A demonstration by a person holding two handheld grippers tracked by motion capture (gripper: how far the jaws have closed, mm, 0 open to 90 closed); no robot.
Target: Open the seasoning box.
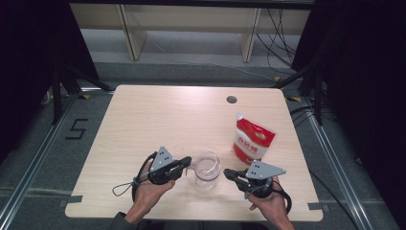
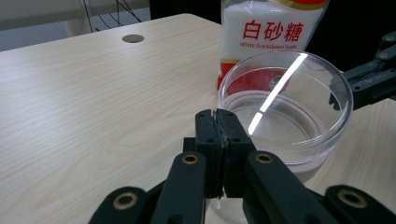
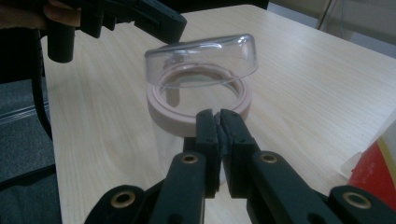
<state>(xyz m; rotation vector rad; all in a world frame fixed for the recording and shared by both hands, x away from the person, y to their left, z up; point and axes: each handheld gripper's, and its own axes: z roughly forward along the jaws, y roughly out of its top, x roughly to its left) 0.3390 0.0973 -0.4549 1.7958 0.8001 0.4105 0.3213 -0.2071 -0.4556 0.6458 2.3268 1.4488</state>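
L gripper: jaws clenched, nothing between, at clear jar left rim | R gripper: clenched, empty, just right of jar | jar: near table front edge, hinged lid up | sugar bag behind-right

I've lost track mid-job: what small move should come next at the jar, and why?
Probably lift the clear lid fully clear with the left tongs, which look shut on its edge. It sits tilted above the jar and its pink rim ring, so the jar is only half open. The right tongs are shut, just short of the ring.
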